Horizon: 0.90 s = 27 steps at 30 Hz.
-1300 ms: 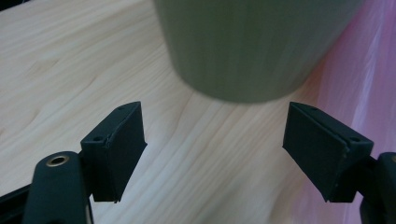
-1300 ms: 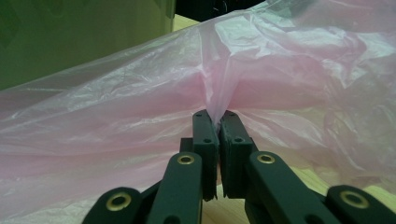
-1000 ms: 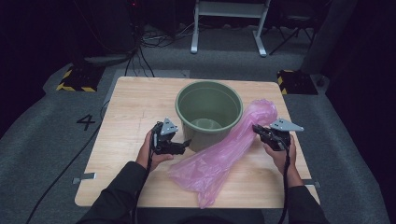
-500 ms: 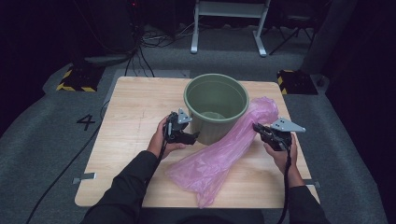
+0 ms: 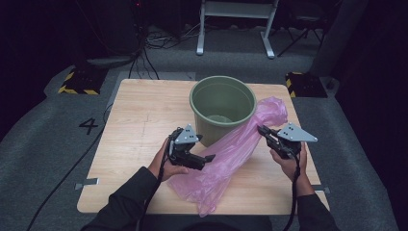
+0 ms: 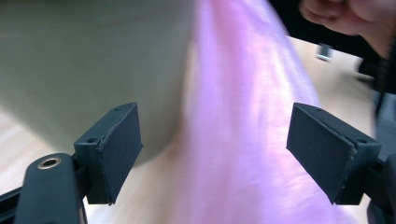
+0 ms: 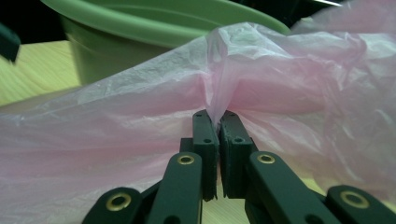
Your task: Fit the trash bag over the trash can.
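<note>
A green bucket [image 5: 222,108] stands upright near the far middle of the wooden table [image 5: 139,120]. A long pink plastic bag [image 5: 231,154] lies from the bucket's right side down toward the front edge. My right gripper [image 5: 262,130] is shut on a fold of the pink bag [image 7: 280,88], with the bucket [image 7: 140,28] just behind it. My left gripper [image 5: 209,158] is open at the bag's left edge, beside the bucket's base. Between its wide-apart jaws I see the pink bag [image 6: 243,140] and the bucket wall [image 6: 84,65], blurred.
The table's left half is bare wood. A number 4 [image 5: 88,126] is marked on the grey floor at left. Cables [image 5: 144,53], a yellow-black block [image 5: 79,82] and a white stand [image 5: 235,19] lie beyond the far edge.
My left gripper has moved right and forward to the bag's left edge beside the bucket. The right gripper has kept its hold on the bag, almost still.
</note>
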Each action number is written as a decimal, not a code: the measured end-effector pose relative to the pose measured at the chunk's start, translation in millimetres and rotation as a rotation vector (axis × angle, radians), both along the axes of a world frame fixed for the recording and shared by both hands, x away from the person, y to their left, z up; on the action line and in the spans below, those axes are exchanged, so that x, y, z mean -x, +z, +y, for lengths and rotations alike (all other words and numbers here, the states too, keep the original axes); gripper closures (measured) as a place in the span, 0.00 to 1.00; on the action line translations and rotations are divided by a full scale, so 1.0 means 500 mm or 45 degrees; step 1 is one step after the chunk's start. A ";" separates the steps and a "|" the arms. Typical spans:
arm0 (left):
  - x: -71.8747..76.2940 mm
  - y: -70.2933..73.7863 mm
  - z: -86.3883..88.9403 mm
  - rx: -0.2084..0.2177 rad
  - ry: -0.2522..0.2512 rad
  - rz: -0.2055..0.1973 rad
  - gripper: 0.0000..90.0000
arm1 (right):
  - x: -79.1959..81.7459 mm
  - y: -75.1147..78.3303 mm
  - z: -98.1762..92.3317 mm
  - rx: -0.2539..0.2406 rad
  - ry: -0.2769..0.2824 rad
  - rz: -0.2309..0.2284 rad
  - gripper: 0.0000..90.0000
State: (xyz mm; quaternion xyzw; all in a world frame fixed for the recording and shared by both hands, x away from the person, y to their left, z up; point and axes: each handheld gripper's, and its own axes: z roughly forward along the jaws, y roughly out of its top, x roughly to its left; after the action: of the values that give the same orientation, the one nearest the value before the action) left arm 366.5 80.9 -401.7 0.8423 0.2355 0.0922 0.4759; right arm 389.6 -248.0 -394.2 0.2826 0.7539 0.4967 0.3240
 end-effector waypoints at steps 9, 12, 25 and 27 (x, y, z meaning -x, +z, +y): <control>-0.003 -0.096 -0.060 -0.252 0.038 0.018 0.24 | 0.021 0.038 0.036 0.013 0.080 -0.094 0.97; -0.011 -0.105 -0.054 -0.271 0.061 -0.014 0.37 | 0.031 0.046 0.045 0.017 0.100 -0.122 0.97; -0.013 -0.080 -0.006 -0.166 0.107 -0.177 0.89 | 0.061 0.092 0.075 0.001 0.245 -0.277 0.96; -0.010 -0.076 0.000 -0.143 0.116 -0.183 0.91 | 0.058 0.102 0.084 0.008 0.258 -0.289 0.96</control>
State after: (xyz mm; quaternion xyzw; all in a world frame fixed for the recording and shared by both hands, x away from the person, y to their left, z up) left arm 371.4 81.0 -439.6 0.8473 0.2333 0.1872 0.4388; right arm 360.7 -206.2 -343.3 0.1459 0.7386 0.5535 0.3562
